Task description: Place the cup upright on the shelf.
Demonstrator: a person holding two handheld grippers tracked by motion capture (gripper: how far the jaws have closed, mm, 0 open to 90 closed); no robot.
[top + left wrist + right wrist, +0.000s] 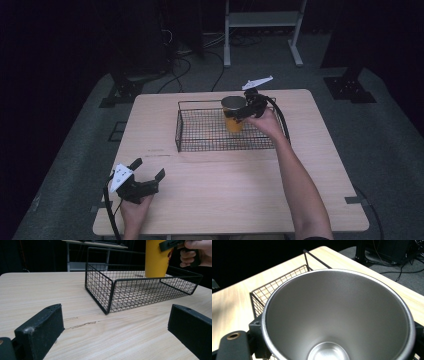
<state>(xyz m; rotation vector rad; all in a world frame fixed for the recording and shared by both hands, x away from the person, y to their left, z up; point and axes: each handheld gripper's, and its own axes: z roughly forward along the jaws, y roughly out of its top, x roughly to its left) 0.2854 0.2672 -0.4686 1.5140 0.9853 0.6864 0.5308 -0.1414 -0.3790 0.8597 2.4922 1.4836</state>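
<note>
Right gripper (243, 113) pinching the yellow cup (233, 114) near its rim, cup upright over the wire basket (200, 131) at the desk's (225, 190) far side. Left gripper (149, 169) low near desk's front-left, jaws spread, nothing between.

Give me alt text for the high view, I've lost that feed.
The right gripper holds a yellow cup upright over the wire basket at the table's far side. The left gripper rests open near the front left corner, holding nothing.
</note>
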